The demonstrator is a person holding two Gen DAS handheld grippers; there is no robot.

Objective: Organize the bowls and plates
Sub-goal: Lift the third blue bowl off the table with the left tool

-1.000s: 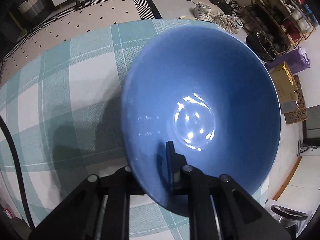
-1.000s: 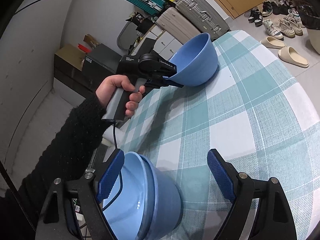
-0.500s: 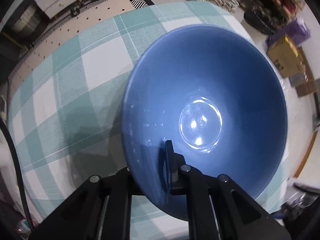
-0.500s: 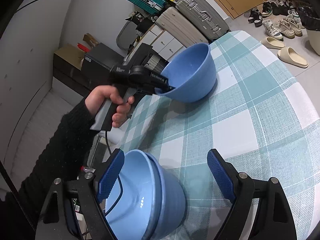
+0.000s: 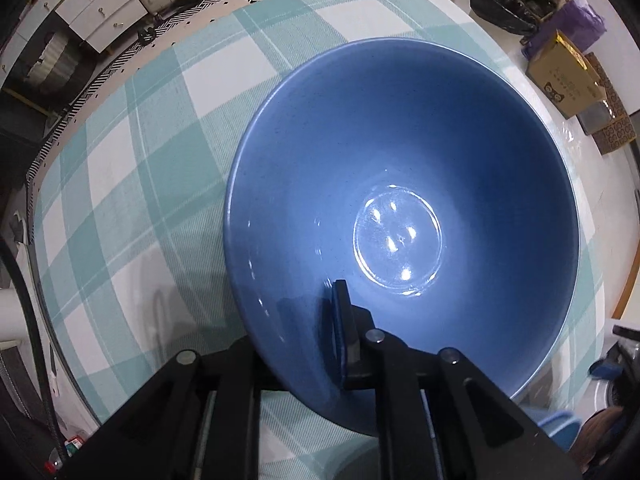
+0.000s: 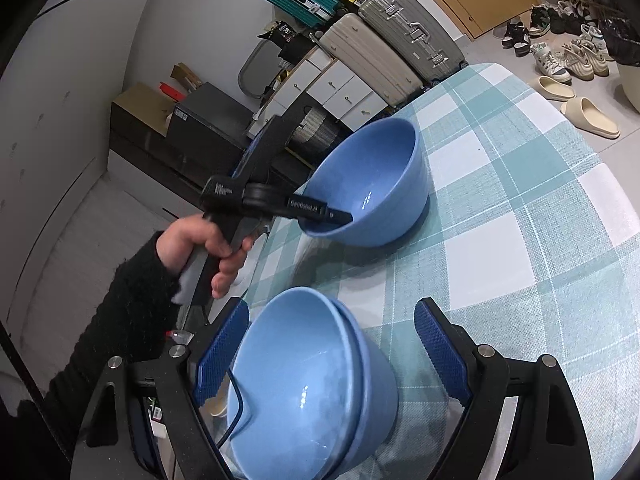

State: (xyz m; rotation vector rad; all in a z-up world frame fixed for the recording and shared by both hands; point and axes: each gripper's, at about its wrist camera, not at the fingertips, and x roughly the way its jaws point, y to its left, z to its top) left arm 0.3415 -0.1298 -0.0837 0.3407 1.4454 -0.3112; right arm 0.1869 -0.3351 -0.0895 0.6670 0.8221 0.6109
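Surface: checked teal-and-white tablecloth, suitcases and shoes beyond.
Left gripper: clenched on the near rim of a blue bowl, at the table's far left.
Right gripper: released, fingers spread either side of the stacked bowls at the near edge.

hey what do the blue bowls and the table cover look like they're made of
Bowls: the held bowl and the stacked bowls look like glazed ceramic, possibly melamine; smooth, glossy, with sharp light glints in the bottoms.
Table cover: woven fabric in a teal-and-white check; matt, with a visible weave texture and no shine.
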